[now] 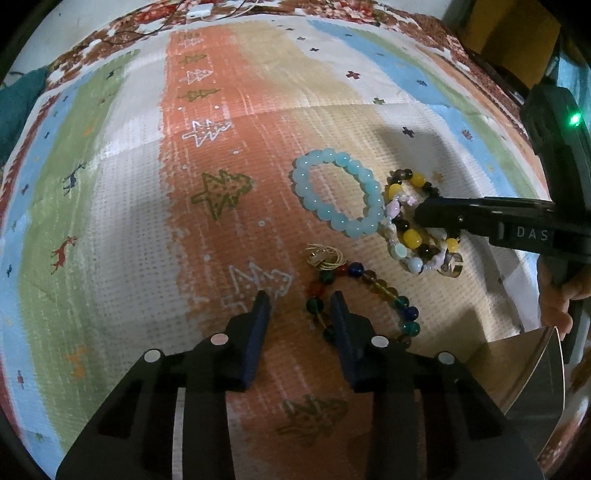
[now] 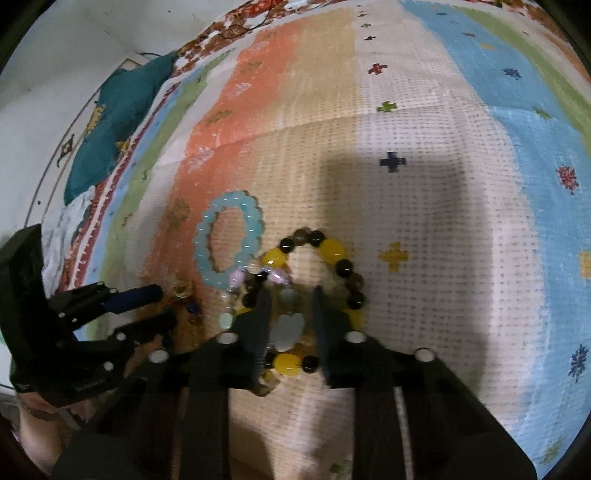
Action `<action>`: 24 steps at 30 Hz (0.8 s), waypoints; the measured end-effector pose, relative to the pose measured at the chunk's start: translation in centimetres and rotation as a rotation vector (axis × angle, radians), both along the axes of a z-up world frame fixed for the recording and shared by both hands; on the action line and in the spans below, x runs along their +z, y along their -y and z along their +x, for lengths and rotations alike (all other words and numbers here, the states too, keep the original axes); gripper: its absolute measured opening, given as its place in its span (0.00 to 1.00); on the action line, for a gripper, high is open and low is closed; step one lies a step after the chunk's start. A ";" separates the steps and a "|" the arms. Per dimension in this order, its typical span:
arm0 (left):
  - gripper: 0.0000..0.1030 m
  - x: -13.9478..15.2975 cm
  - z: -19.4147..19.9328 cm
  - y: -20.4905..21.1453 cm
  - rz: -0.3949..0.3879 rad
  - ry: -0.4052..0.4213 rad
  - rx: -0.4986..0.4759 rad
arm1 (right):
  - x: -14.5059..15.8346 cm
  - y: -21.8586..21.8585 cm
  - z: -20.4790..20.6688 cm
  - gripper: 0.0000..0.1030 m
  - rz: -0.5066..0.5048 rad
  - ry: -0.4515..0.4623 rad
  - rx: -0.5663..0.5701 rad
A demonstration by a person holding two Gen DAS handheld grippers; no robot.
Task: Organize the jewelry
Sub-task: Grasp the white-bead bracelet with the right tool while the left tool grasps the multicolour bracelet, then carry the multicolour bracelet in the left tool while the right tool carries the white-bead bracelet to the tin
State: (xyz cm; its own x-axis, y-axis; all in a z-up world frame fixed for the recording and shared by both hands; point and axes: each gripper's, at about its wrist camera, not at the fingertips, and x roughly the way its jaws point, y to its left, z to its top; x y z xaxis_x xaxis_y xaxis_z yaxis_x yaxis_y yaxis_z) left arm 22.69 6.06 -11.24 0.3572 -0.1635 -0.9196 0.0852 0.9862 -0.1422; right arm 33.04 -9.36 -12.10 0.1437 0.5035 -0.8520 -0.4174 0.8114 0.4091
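Note:
A pale blue bead bracelet (image 1: pixel 338 192) lies on the patterned cloth; it also shows in the right wrist view (image 2: pixel 229 242). Beside it lie a yellow and dark bead bracelet (image 1: pixel 412 236) (image 2: pixel 332 254) and a pastel bead bracelet (image 1: pixel 400 254). A dark multicolour bead bracelet (image 1: pixel 369 295) and gold rings (image 1: pixel 325 256) lie nearer. My left gripper (image 1: pixel 301 301) is open, its right finger over the multicolour bracelet. My right gripper (image 2: pixel 291 295) is open, its jaws standing either side of the yellow bracelet and a pale heart-shaped bead (image 2: pixel 290 330).
A striped cloth with tree and deer prints (image 1: pixel 221 166) covers the surface. A shiny metal box (image 1: pixel 524 373) stands at the right edge. A teal cloth (image 2: pixel 114 125) lies at the far left. White cables (image 1: pixel 207 9) lie at the far edge.

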 end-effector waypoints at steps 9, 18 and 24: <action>0.10 -0.4 0.9 0.0 0.003 -0.019 -0.007 | 0.0 0.0 -0.2 0.12 -0.026 0.024 0.012; 0.09 0.6 0.4 -0.5 -0.040 -0.015 -0.006 | 0.5 -0.3 -0.5 0.12 -0.040 0.052 0.032; 0.09 1.6 0.1 -0.3 -0.043 0.004 -0.006 | 1.7 -0.7 -1.0 0.12 -0.049 0.090 0.049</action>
